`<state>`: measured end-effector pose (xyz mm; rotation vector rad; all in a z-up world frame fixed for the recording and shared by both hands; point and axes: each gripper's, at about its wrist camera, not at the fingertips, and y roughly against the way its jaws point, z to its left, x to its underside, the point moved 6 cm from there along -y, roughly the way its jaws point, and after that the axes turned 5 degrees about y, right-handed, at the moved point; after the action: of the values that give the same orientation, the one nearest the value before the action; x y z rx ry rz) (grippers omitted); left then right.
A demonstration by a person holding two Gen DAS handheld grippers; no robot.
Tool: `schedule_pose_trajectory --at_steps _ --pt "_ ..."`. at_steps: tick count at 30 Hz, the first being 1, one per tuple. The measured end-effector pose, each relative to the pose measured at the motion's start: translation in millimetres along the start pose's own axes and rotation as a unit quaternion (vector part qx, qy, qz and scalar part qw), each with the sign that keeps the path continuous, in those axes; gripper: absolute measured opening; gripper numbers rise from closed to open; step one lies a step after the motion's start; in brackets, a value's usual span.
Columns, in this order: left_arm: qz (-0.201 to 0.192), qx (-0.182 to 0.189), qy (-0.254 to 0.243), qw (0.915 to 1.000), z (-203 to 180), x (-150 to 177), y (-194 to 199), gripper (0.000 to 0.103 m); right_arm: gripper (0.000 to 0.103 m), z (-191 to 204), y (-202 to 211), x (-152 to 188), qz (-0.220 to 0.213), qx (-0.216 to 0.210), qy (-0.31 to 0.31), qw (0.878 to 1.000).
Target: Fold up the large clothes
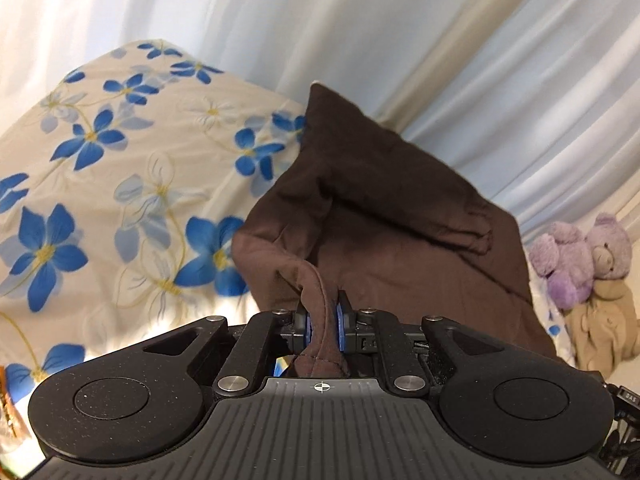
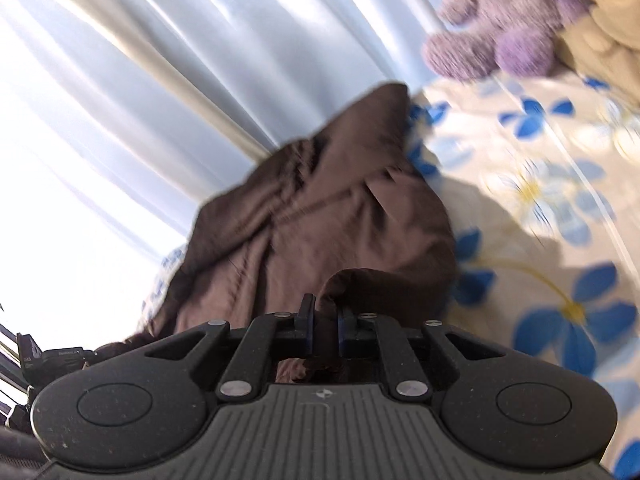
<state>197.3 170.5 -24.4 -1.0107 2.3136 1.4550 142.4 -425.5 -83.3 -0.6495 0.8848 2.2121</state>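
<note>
A soft, limp dark brown cotton garment [image 1: 384, 216] is pinched at a stitched hem by the left gripper [image 1: 323, 322]. Another bunched edge is clamped in the right gripper [image 2: 325, 322] above a blue-flowered cream bedsheet [image 1: 120, 184]. It is judged light and floppy, best held at edges.

Legible text is minimal. Left wrist view: a black device [image 1: 624, 400] at the right edge bears small pale letters, apparently "GAS". Right wrist view: a black device [image 2: 44, 360] at the left edge carries similar small lettering plus a longer word, blurred, unreadable.

Brown garment [image 1: 400, 216], blue-flowered cream bedsheet [image 1: 120, 200], purple teddy bear [image 1: 580, 256], white curtain [image 1: 360, 20]
</note>
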Motion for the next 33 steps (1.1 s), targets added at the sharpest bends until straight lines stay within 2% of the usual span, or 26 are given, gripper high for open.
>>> schedule_pose_trajectory --at_steps 4,9,12,15,19,26,33 --pt "-0.035 0.035 0.014 0.9987 -10.3 -31.9 -3.8 0.013 0.009 23.0 -15.8 -39.1 -0.041 -0.013 0.026 0.999" --pt "-0.065 0.065 0.05 0.9945 -10.1 -75.5 -9.3 0.013 0.009 38.6 -30.6 -89.3 -0.086 0.001 0.037 0.996" --pt "-0.084 0.073 0.07 0.9912 -9.3 -102.5 -15.1 0.013 0.009 37.2 -34.6 -119.8 -0.122 0.018 0.026 0.992" --pt "-0.099 0.066 0.077 0.9898 -11.4 -126.3 -25.6 0.013 0.009 32.1 -38.8 -146.4 -0.153 0.05 0.022 0.987" --pt "-0.103 0.065 0.096 0.9879 -11.5 -153.7 -52.5 0.013 0.009 21.6 -52.2 -175.2 -0.184 0.091 0.008 0.979" --pt "-0.08 0.061 0.167 0.9809 1.0 -189.1 -135.5 0.014 0.009 1.2 -114.2 -210.7 -0.183 0.159 0.007 0.97" --pt "-0.042 0.019 0.17 0.9843 12.9 -194.5 -220.8 0.016 0.009 -24.7 -194.5 -232.2 -0.139 0.208 0.015 0.968"
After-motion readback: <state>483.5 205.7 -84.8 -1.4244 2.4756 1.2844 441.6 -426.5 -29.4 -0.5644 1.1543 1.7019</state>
